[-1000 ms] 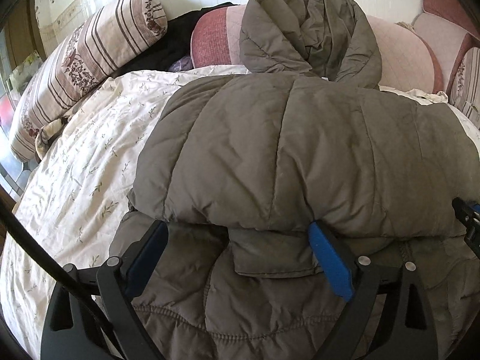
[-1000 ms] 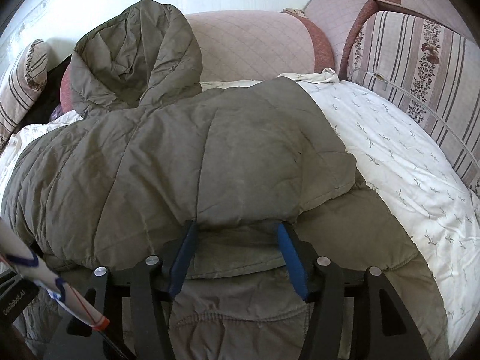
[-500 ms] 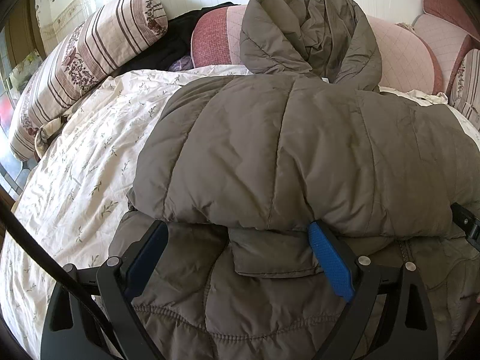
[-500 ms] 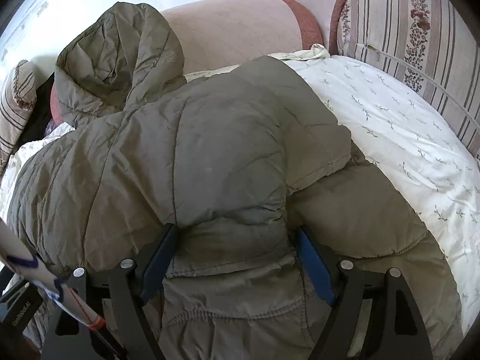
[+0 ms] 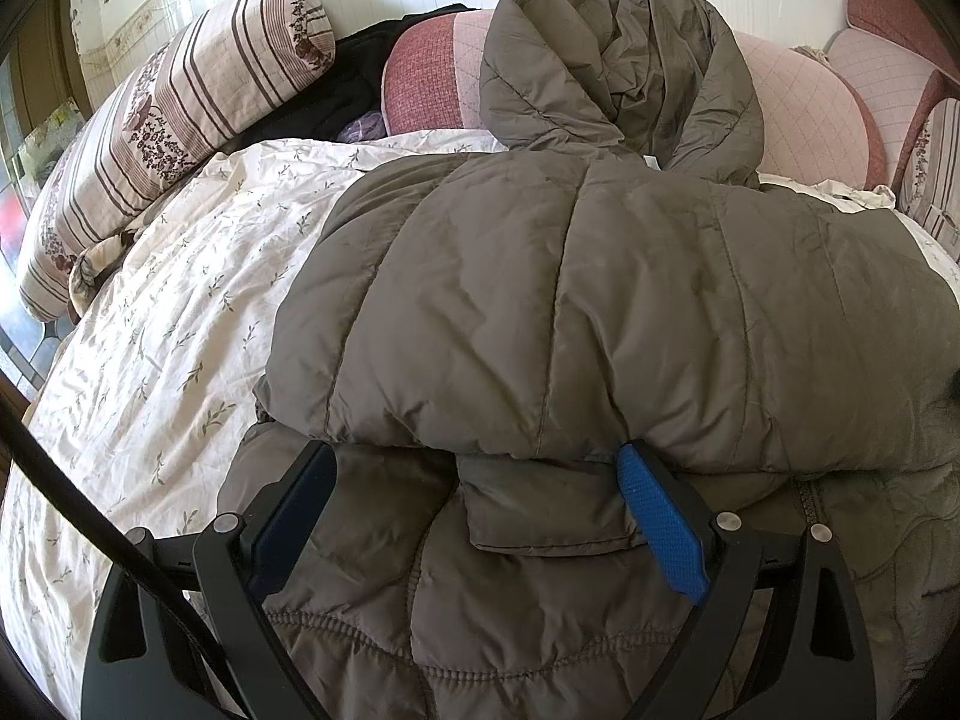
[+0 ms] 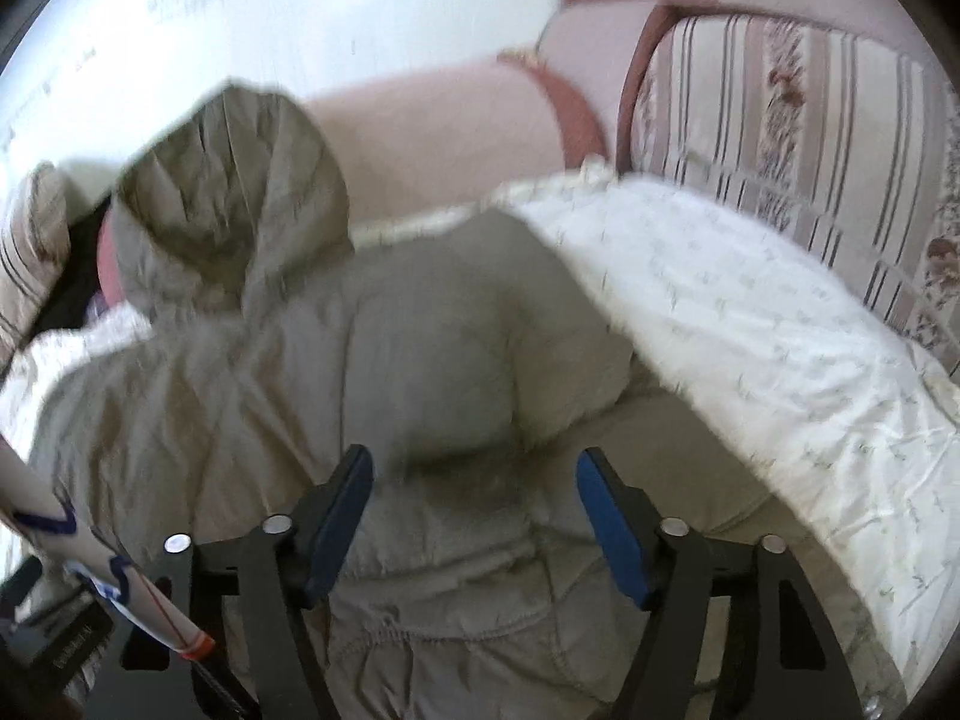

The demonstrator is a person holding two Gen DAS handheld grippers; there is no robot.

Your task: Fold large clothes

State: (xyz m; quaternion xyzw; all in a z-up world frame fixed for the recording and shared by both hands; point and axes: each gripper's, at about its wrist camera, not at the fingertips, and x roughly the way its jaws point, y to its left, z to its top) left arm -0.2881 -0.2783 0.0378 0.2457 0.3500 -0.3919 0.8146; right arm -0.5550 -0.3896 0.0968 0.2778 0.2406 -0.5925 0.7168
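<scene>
Jacket (image 5: pixel 576 312), olive puffer, lying on floral bedsheet (image 5: pixel 180 312) with hood (image 5: pixel 618 60) propped on pink cushion (image 5: pixel 804 114), upper half doubled over lower; left gripper (image 5: pixel 474 498) and right gripper (image 6: pixel 474 516) both wide open, gripping nothing, likely poised at fold edge for next fold

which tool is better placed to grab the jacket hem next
Left, probably. The left tool sits open and steady astride the puffer jacket at its pocket flap; the right tool, also open, is motion-blurred.
</scene>
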